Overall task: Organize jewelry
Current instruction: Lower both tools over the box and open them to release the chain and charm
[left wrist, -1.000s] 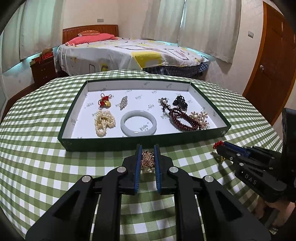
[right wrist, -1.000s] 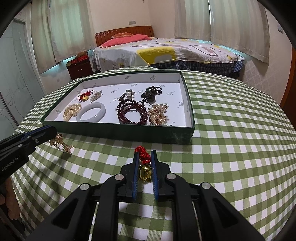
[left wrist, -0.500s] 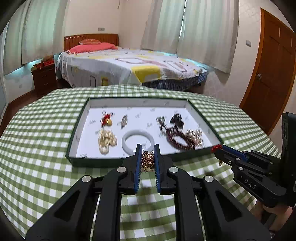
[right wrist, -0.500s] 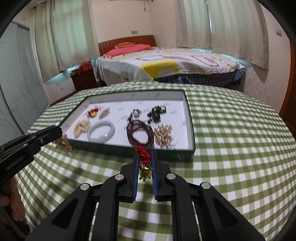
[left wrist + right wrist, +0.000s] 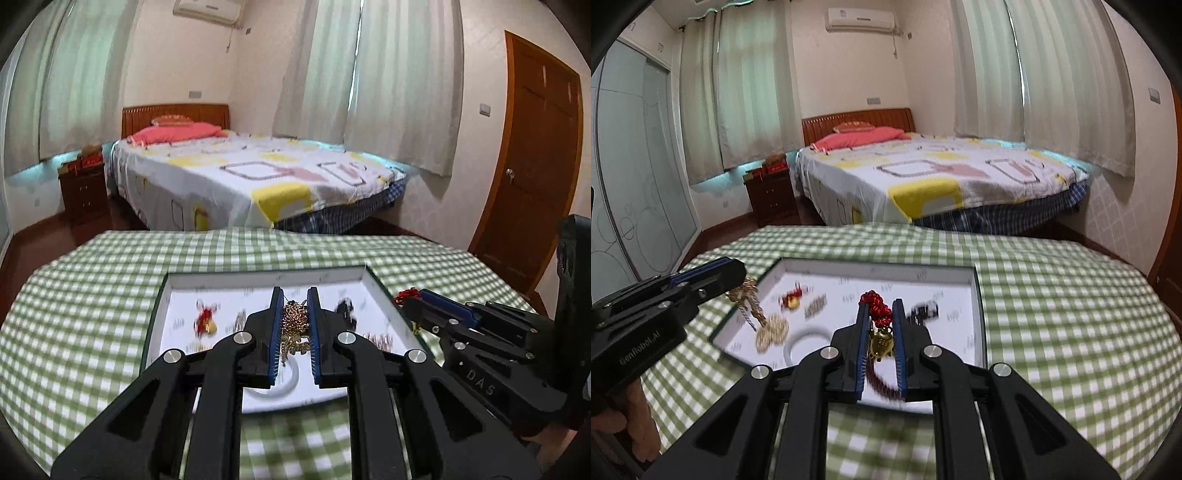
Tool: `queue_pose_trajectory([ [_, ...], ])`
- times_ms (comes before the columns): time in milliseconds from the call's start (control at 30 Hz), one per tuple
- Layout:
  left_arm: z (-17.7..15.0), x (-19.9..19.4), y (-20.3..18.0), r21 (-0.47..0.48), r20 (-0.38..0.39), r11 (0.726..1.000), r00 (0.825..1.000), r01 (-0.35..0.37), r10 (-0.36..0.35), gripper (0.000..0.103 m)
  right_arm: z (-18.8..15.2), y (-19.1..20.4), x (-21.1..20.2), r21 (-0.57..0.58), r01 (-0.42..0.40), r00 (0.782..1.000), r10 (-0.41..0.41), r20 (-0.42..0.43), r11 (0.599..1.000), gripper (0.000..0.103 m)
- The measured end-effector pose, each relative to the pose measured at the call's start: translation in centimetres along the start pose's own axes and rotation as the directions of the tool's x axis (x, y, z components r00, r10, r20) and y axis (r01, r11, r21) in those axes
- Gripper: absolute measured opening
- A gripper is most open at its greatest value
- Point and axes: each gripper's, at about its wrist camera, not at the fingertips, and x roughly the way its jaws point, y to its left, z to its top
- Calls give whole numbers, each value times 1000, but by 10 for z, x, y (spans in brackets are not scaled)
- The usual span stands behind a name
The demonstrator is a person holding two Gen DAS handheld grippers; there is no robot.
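Note:
My left gripper (image 5: pixel 294 295) is shut on a gold chain (image 5: pixel 293 323) and holds it in the air over the green, white-lined tray (image 5: pixel 266 277). My right gripper (image 5: pixel 880 304) is shut on a red-corded gold charm (image 5: pixel 881 341) and holds it above the same tray (image 5: pixel 886 271). In the tray lie a pale bangle (image 5: pixel 798 341), a pearl piece (image 5: pixel 772 330), a red-and-gold charm (image 5: pixel 205 323), a dark bracelet (image 5: pixel 882 384) and a black piece (image 5: pixel 925 310). Each gripper shows in the other's view, the right one (image 5: pixel 406 297) and the left one (image 5: pixel 738 273).
The tray sits on a round table with a green checked cloth (image 5: pixel 85 295). Behind the table stand a bed (image 5: pixel 251 177), a dark bedside cabinet (image 5: pixel 83 188) and a wooden door (image 5: pixel 535 177) at the right.
Both grippers have risen from near the tablecloth and moved forward over the tray, each still holding its piece. The view is blurred by the motion.

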Motion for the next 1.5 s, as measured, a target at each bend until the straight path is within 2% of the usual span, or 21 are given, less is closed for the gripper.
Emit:
queue_pose_trajectory([
  [233, 20, 34, 3, 6, 15, 1000, 1000, -22, 22, 13, 30, 0, 24, -16, -2, 999, 3, 45, 1000, 13],
  [467, 21, 82, 14, -5, -28, 997, 997, -71, 71, 13, 40, -6, 63, -20, 6, 999, -5, 37, 1000, 13],
  [667, 12, 122, 25, -17, -111, 993, 988, -113, 110, 13, 37, -16, 102, -8, 22, 999, -22, -26, 1000, 13],
  [933, 4, 162, 34, -4, -235, 987, 960, -161, 156, 13, 28, -26, 143, 21, 30, 989, -26, -147, 999, 13],
  [1133, 3, 173, 33, 12, -272, 986, 948, -168, 165, 13, 24, -22, 160, 6, 37, 977, -35, -210, 999, 13],
  [1500, -1, 187, 36, 8, -335, 984, 927, -176, 168, 13, 21, -28, 168, 23, 47, 966, -39, -257, 999, 14],
])
